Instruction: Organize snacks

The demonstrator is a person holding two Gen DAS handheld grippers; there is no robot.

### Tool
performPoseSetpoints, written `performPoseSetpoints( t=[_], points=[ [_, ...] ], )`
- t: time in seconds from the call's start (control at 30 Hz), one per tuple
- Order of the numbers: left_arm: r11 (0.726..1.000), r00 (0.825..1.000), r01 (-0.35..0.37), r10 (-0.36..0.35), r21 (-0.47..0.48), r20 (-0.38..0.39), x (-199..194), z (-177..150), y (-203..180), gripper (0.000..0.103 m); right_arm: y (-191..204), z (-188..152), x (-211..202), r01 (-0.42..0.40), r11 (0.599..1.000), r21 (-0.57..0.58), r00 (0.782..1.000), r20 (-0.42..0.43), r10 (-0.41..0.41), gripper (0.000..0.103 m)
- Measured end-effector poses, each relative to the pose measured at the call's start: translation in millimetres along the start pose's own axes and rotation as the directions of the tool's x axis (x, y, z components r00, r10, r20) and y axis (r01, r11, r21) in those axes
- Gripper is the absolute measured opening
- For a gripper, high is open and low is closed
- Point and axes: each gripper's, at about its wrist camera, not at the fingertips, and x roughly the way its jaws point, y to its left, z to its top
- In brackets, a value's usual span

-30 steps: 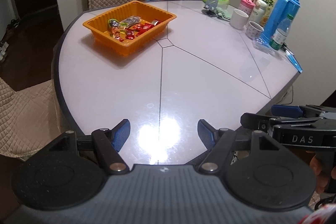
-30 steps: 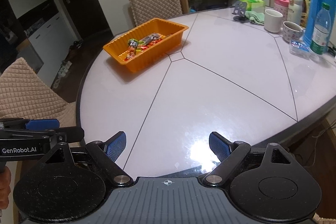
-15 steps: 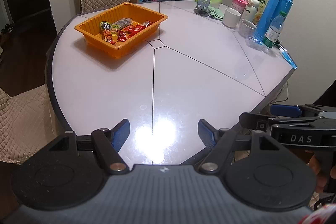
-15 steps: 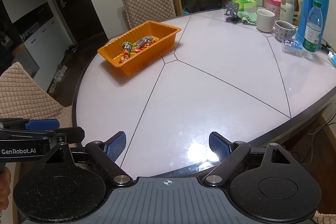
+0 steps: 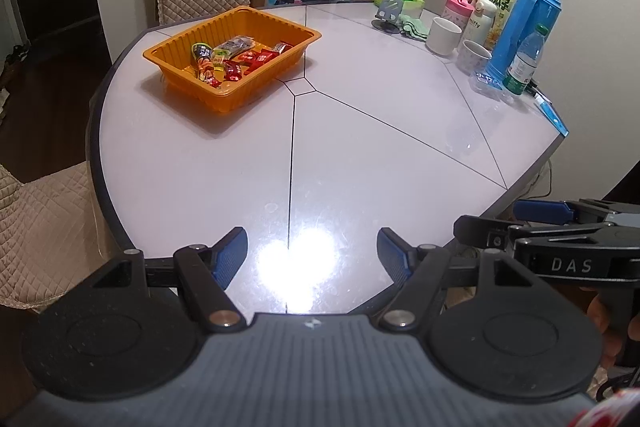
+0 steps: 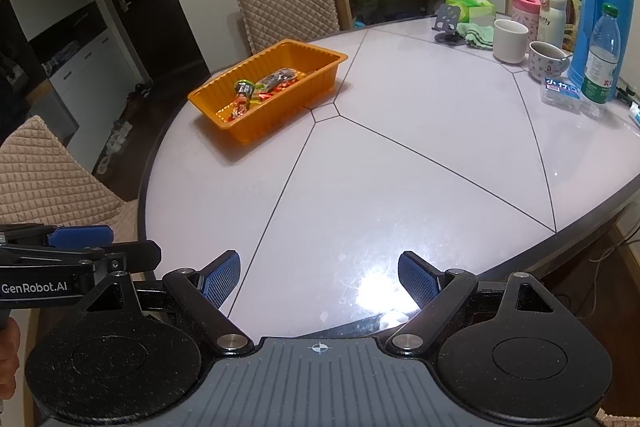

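**Snacks sat in the tray, both claws empty**

The orange tray (image 5: 234, 59) stood on the far left of the table (image 5: 380, 163), small wrapped snacks (image 5: 230, 61) loose inside. Left gripper (image 5: 312, 255) and right gripper (image 6: 320, 277) hung released over the near edge, well apart from it. The packets looked light, crinkly and slippery; pinching one across its flat middle seemed safest, since the thin plastic tray would likely flex.

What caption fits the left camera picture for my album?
Open tongs wait above a table with snacks in an orange tray.
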Motion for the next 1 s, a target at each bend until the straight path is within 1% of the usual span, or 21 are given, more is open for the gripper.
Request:
performPoseSetpoints(
  t=[0.73, 1.0],
  points=[
    [1.0, 1.0, -0.008, 0.008, -0.012, 0.002, 2.6, 1.6, -1.7, 0.069, -4.1, 1.7, 2.9, -0.007, 1.0, -0.009, 1.0, 0.0, 0.007, 0.086],
    [1.0, 1.0, -0.014, 0.014, -0.02, 0.001, 5.6, 7.0, -3.1, 0.069, -7.9, 6.2, 7.1, -0.014, 1.0, -0.014, 1.0, -0.005, 0.014, 0.086]
  ],
)
